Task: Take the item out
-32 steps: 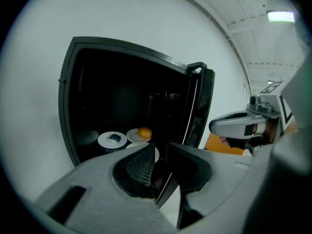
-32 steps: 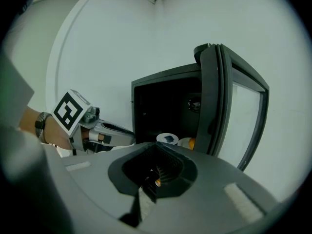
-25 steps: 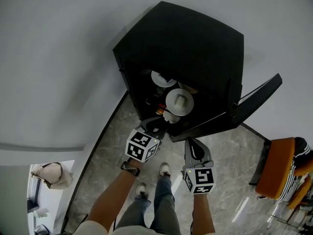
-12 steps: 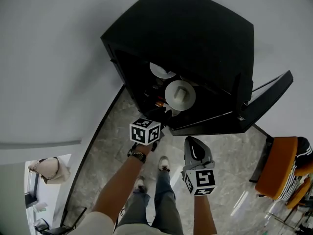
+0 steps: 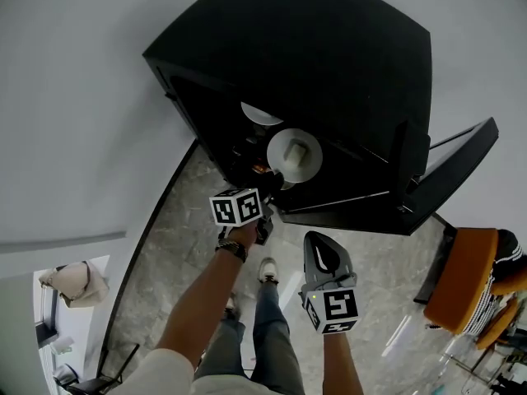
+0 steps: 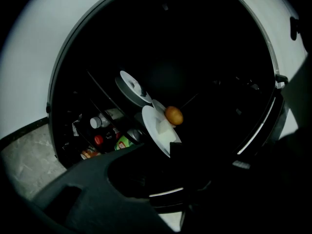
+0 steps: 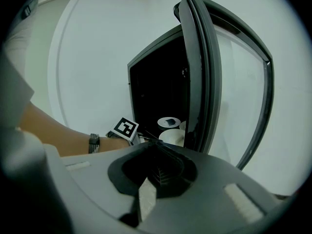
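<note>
The left tongs point(image 5: 272, 183) had sunk to the cabinet point(image 5: 329, 48) mouth, just spreading, empty, seemingly reaching — the near plate's point(image 5: 294, 155) rim next — the right tongs point(image 7: 156, 147) pressed together.

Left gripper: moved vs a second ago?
Yes. The left gripper has closed in on the white plate inside the black cabinet; its fingers have just been opening, nothing between them.
</note>
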Action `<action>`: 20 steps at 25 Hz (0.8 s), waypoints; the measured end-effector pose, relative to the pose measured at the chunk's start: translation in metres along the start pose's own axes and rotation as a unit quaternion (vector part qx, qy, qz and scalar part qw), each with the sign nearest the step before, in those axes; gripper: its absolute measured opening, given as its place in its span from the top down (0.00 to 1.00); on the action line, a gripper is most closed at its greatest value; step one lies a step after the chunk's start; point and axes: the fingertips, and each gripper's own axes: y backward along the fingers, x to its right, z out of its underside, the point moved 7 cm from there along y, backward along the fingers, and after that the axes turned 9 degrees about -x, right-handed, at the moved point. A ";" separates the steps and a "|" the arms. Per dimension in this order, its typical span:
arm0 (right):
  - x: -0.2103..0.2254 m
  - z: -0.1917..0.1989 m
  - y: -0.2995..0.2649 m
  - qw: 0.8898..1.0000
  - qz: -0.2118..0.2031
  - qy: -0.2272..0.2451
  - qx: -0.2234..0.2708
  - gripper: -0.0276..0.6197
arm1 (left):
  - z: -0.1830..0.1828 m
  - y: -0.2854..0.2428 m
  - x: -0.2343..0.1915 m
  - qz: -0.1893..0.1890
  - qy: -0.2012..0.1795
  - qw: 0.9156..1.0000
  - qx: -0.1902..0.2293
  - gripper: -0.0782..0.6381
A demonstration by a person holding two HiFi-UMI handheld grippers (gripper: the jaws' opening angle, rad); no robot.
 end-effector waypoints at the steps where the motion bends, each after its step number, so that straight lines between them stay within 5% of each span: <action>1: 0.001 0.001 -0.001 1.000 0.000 0.000 -0.001 0.95 | 0.000 -0.002 0.000 0.004 0.004 1.000 0.003 0.71; 10: 0.005 0.009 -0.001 1.000 -0.003 -0.002 -0.007 0.95 | 0.003 -0.018 0.003 0.054 0.061 0.996 0.026 0.72; 20: 0.004 0.017 0.002 1.000 -0.003 -0.001 -0.012 0.95 | 0.010 -0.012 0.006 0.064 0.080 0.994 0.029 0.80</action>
